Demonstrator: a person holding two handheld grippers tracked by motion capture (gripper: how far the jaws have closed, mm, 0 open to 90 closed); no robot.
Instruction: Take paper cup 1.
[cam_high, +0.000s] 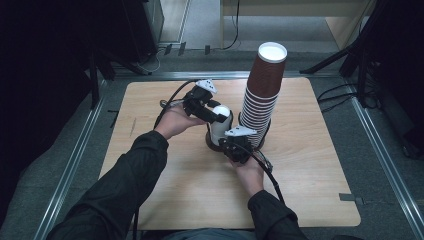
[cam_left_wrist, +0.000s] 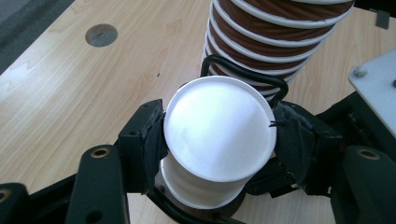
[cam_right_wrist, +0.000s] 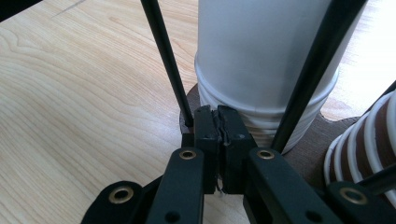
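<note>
The left gripper (cam_left_wrist: 219, 140) squeezes the top white cup (cam_left_wrist: 218, 133) of a short stack in a rack (cam_right_wrist: 322, 140). The right gripper (cam_right_wrist: 219, 126) is clenched, with nothing seen between its jaws. Tall brown cups (cam_high: 262, 95) stand at 3 o'clock from the white ones.

white cup stack (cam_left_wrist: 218, 140): short, upside down, flat base up.
place: dark holder base (cam_right_wrist: 308, 149), table centre.
brown cup stack (cam_high: 262, 95): tall, leaning, at its 3 o'clock, just beside.
</note>
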